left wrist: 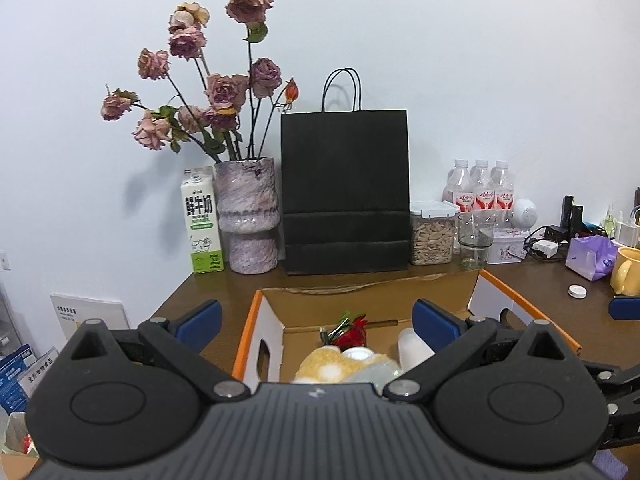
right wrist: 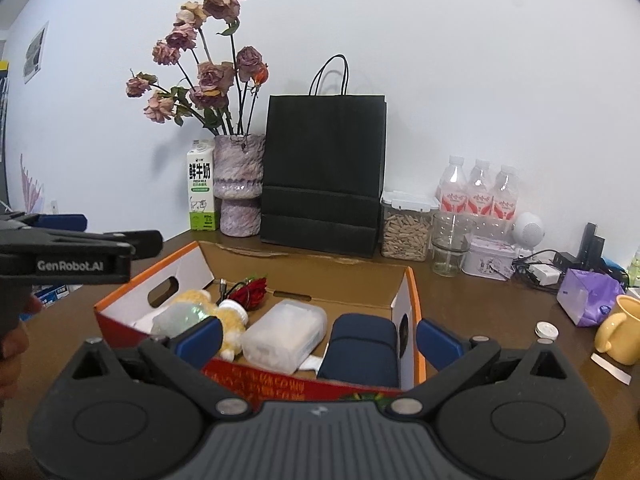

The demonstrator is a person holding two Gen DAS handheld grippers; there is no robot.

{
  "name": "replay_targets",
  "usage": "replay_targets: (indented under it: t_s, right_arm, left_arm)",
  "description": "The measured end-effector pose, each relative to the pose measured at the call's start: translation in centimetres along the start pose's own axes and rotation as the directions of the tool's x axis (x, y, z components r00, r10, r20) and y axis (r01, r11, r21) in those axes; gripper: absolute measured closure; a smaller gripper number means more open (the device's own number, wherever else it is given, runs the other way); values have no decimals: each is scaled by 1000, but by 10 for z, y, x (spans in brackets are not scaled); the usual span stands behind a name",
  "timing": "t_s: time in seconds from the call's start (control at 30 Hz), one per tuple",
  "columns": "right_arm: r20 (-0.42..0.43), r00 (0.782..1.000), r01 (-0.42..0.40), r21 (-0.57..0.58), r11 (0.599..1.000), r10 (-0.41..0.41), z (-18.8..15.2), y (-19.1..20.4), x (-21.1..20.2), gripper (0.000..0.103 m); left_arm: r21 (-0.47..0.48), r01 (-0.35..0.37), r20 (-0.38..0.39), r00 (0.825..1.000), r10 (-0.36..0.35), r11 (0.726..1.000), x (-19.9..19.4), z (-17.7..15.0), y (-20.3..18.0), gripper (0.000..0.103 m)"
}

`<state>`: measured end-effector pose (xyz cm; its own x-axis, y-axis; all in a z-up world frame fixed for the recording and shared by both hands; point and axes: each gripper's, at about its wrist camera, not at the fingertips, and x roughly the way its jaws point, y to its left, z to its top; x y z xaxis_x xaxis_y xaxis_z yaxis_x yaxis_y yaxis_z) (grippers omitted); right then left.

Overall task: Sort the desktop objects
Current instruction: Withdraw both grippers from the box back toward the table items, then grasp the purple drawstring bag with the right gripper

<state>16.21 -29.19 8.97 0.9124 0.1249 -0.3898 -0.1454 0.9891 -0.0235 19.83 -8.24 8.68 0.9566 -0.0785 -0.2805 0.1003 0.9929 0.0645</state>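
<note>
White wall behind, brown worktop (right wrist: 480, 304) below, crowded along the back: dried roses in a mottled vase (right wrist: 239, 184), milk carton (right wrist: 202, 188), black paper bag (right wrist: 324, 172), jar of seeds (right wrist: 406, 226), three water bottles (right wrist: 478, 192).

Open cardboard box (right wrist: 304, 268) in the middle of the worktop, already loaded: yellow plush toy (right wrist: 230, 316), red flower (right wrist: 252, 290), clear plastic container (right wrist: 286, 334), dark blue case (right wrist: 362, 348) against the right wall of the box. Seemingly well into the sorting.

Left tongs (left wrist: 316, 320) spread wide, holding nothing, hovering over the near-left part of the box (plush and container visible between the blue pads). Right tongs (right wrist: 318, 338) likewise wide open and empty, poised above the near edge of the box, blue case just ahead between the pads.

Still loose on the worktop, right of the box: yellow mug (right wrist: 618, 334), purple packet (right wrist: 590, 298), small white round cap (right wrist: 547, 330), a paper strip (right wrist: 611, 368), tangled charger and cables (right wrist: 540, 270) further back.

Likely next: a reach to the right for one of those.

Risks, as judged from here:
- Mug hard to pinch across the round body; slip or tip probable unless taken by rim or handle.
- Cap low and flat, easy to skid away under closing pads.
- Cables prone to drag neighbours (glass jar (right wrist: 446, 254) and tin (right wrist: 488, 258) close by) if snagged.
- Box wall on the right standing tall; a low swing outward could clip it and shove the whole box.
- Both tongs close together over the box, so a crossing move could bump one into the other.
</note>
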Motion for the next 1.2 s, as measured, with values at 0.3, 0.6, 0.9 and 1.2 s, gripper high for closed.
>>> replay_targets:
  t_s: [0.3,0.6,0.9,1.2]
  right_arm:
    - [-67,998,-10,0,1000,10,-34,7,-15,0]
    - [-158,987,-8,-14,1000,6,-70,15,-11,0]
    - [-226,974,-3,-18,1000,-1,-84,15,1,0]
    - [-256,967,-2,-38,999,-8,-92,16,12,3]
  left_arm:
    - [-5,-12,-60,998,12,1000,-18,-28,14,0]
    - [-1,-11,-159,987,11,1000,-23,-68,18,0]
    - [17,46,-267,963,-40,999,-12,-96,5,0]
    - [27,105,-320,943,-91,994,-3,-103,-8,0]
